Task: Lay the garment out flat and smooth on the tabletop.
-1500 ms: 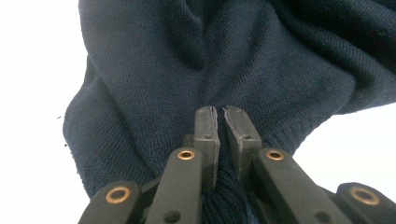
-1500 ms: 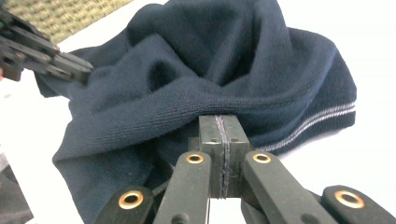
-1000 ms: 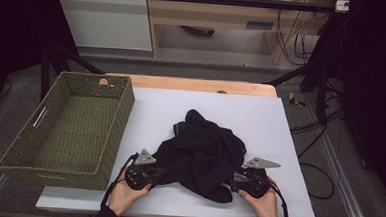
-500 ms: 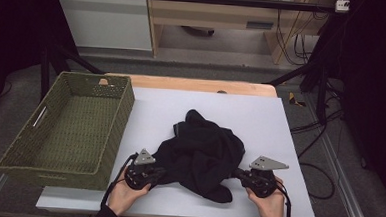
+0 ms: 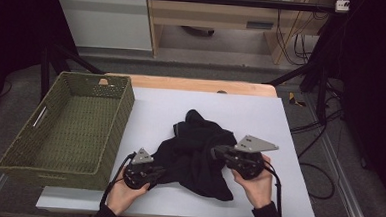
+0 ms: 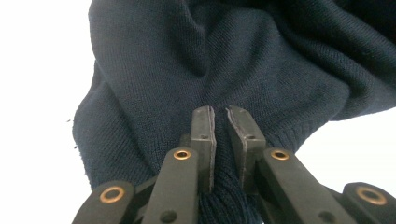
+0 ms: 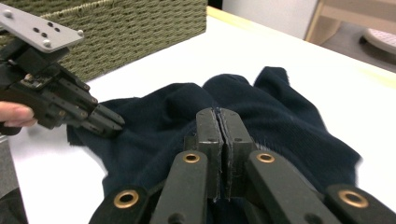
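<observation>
The right gripper (image 5: 218, 152) had just clamped onto the sweater (image 5: 193, 153) and lifted its edge; the left gripper (image 5: 161, 172) pinched the hem near the desk's (image 5: 289, 143) front edge, so spreading could begin.

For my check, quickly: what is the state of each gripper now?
Left gripper: shut on the dark knit garment.
Right gripper: shut on the same garment.
</observation>
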### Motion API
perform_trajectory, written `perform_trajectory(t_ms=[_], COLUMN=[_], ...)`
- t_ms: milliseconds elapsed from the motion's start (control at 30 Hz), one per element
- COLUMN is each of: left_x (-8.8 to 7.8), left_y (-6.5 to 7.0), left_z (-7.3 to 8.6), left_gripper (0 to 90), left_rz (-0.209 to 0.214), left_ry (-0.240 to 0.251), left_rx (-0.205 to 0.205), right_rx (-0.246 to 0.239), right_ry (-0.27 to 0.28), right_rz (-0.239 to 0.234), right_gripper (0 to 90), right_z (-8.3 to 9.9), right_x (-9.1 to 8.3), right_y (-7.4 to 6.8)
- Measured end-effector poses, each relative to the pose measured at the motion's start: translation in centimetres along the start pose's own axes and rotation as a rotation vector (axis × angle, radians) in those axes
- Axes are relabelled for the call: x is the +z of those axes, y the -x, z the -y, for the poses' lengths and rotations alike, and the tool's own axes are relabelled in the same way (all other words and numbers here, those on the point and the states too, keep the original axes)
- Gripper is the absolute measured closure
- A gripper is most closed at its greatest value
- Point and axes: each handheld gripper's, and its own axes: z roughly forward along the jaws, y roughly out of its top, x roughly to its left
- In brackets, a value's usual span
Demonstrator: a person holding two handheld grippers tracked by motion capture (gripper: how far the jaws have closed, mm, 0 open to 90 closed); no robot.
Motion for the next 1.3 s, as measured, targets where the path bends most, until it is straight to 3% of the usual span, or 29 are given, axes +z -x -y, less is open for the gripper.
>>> perform_trajectory(t_ms=[333,533,667,800,933,1033,1167,1300], left_x=[0.1,0.1,0.2,0.2,0.3,0.3,0.3,0.1], left_y=[0.0,0.0,0.0,0.0,0.0,0.0,0.0,0.1], left_z=[0.0,0.1,0.1,0.1,0.1,0.1,0.0,0.0], left_gripper=[81.6,81.6,81.7,81.7,82.2,82.9,83.8,84.7], left_rz=[0.0,-0.001,-0.002,-0.001,-0.003,-0.002,-0.001,0.001], left_ry=[-0.011,-0.013,-0.013,-0.016,-0.022,-0.026,-0.028,-0.025], left_rx=[0.004,0.007,0.008,0.008,0.009,0.008,0.002,0.004], right_rx=[-0.038,-0.033,-0.03,-0.036,-0.024,-0.019,0.013,0.06], right_ry=[-0.086,-0.141,-0.194,-0.222,-0.189,-0.151,-0.089,-0.068], right_rz=[-0.032,-0.04,-0.025,-0.027,-0.056,-0.052,0.008,0.115], right_gripper=[88.5,89.6,89.3,85.0,66.1,56.2,46.6,35.3], right_z=[-1.9,-1.4,-0.4,0.0,-0.5,-1.0,-1.5,-1.4], right_x=[6.8,10.7,12.2,12.3,11.2,9.7,7.7,7.3], right_y=[-1.3,-1.6,-1.6,-1.7,-2.0,-1.8,-0.4,1.7])
